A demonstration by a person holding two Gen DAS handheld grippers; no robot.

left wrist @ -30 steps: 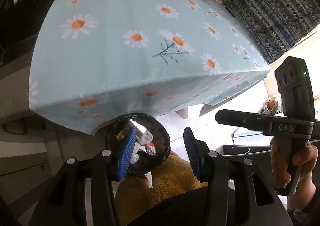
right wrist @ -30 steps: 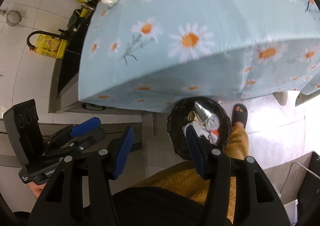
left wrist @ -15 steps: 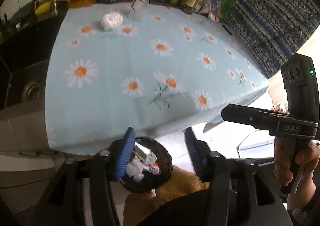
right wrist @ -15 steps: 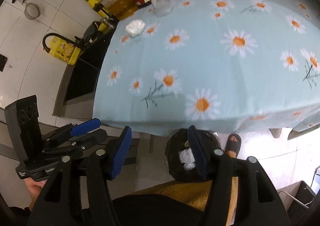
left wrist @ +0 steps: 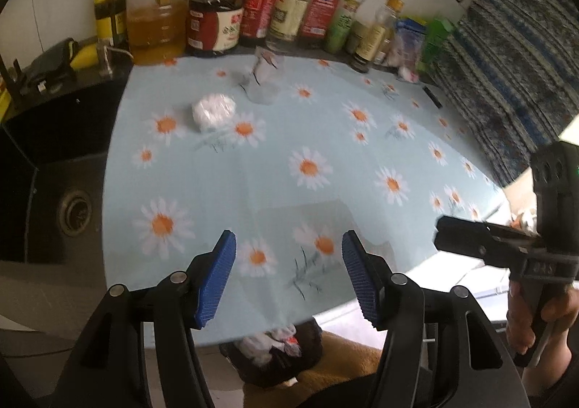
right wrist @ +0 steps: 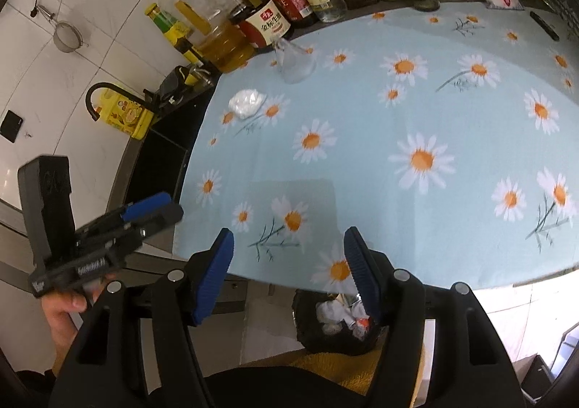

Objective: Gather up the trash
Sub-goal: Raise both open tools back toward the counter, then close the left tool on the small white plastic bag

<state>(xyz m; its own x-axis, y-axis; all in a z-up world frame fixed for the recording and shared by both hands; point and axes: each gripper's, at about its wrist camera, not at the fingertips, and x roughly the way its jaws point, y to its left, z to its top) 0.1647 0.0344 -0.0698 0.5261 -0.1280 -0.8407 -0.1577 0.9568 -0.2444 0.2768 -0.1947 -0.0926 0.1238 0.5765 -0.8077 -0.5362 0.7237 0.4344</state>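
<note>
Both the left gripper and the right gripper hang with jaws wide apart and hold nothing, above the near edge of the daisy tablecloth. Below that edge sits a dark bin with crumpled trash. Far across the cloth, a white wad lies near a clear plastic cup, before a row of bottles.

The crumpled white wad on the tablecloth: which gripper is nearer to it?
Left, narrowly. The left gripper hovers open at the near edge, more in line with the white wad; the right gripper sits farther to its right.
</note>
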